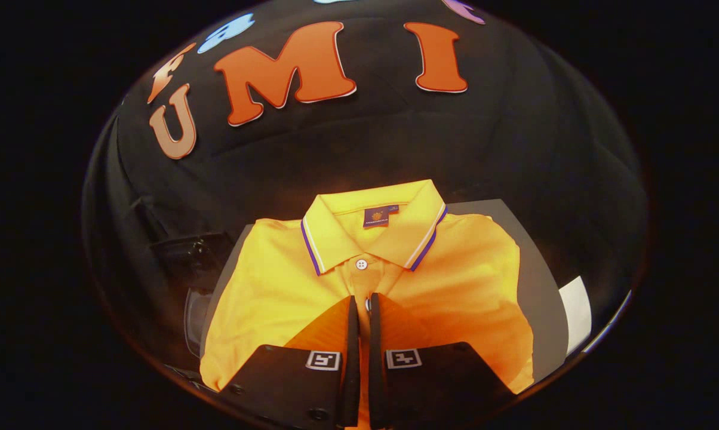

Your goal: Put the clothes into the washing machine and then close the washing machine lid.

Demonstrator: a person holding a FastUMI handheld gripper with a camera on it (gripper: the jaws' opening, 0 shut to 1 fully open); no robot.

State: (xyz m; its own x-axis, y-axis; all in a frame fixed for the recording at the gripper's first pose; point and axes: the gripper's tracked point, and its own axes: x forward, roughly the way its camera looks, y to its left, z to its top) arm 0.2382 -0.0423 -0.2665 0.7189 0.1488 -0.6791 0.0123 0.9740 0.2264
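fingers (363,307) stood almost together, with only a thin slit between them, their tips pressed down on the front placket of a folded orange-yellow polo shirt (467,280) and a narrow strip of its cloth caught in that slit. whether they truly pinched the cloth could not be told. a small white button (361,264) sat just ahead of the tips, below the shirt's collar with white and purple trim (425,245). a dark neck label (380,215) showed inside the collar. the shirt lay flat on a grey board (541,298) on the worktop, covering most of it. a white sheet (576,310) lay just beside the board's right edge. a dark, glossy, clear-walled thing (195,298) stood left of the board; what it was could not be told.
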